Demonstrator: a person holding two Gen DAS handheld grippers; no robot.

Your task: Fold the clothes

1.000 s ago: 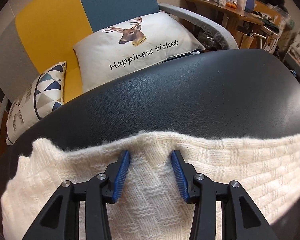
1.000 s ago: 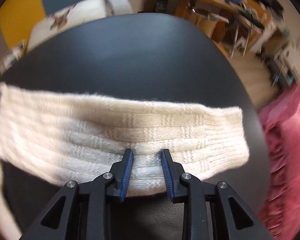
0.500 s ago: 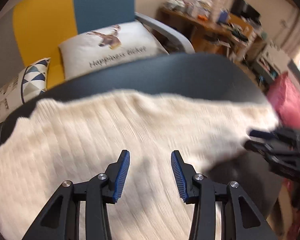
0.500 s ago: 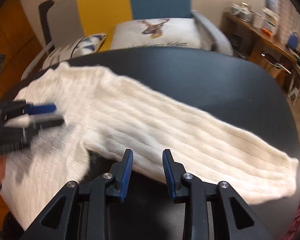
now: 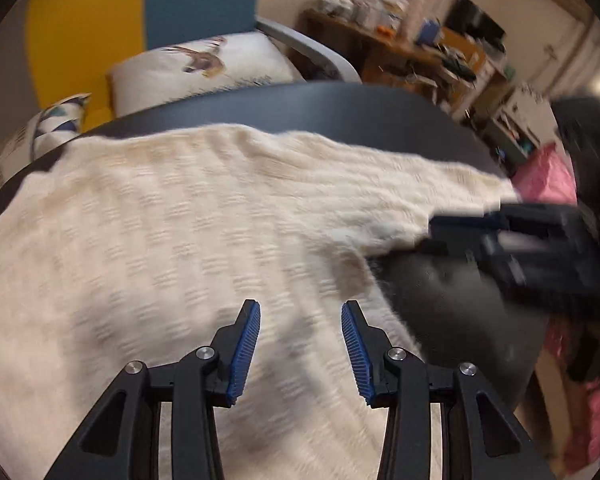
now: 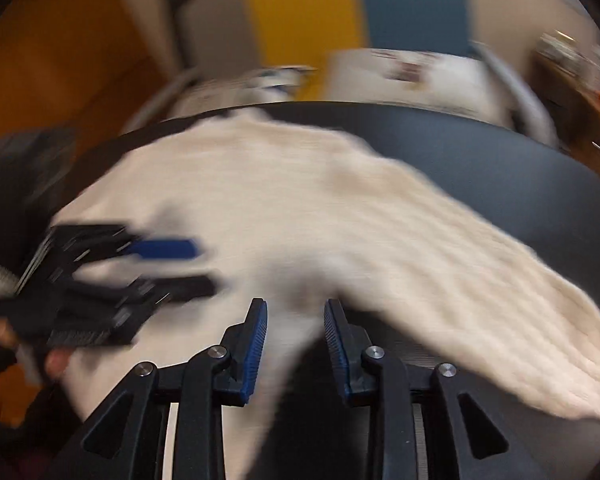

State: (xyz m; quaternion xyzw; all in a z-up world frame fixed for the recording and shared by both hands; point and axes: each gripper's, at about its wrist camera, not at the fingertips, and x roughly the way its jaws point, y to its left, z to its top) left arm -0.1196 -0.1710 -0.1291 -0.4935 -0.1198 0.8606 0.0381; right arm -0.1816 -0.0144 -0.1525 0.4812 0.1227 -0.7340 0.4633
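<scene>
Left gripper point(image 5: 301, 344) is spread wide, nothing between the pads, hovering over the body of the cream knit sweater point(image 5: 160, 248), which lies flat on the round black table point(image 5: 440, 304). Both views are motion-blurred, so I read fine detail loosely. Sweater body fills the left and middle of the table; one sleeve point(image 6: 480, 280) runs out diagonally toward the right rim. Right gripper point(image 6: 295, 344) is also released, jaws parted, sitting near the armpit where the sleeve meets the body; it touches no cloth that I can confirm. My read: we're between grasps, setting up the sleeve fold. To do it well, I'd pinch the sleeve close to the cuff with the right, take only one layer of edge, lift just enough to clear the knit, and lay it across the body, while the left pins the shoulder so the body doesn't drag. Loose knit stretches, so pull slowly. Pillows point(image 5: 204, 68) sit behind the table.
</scene>
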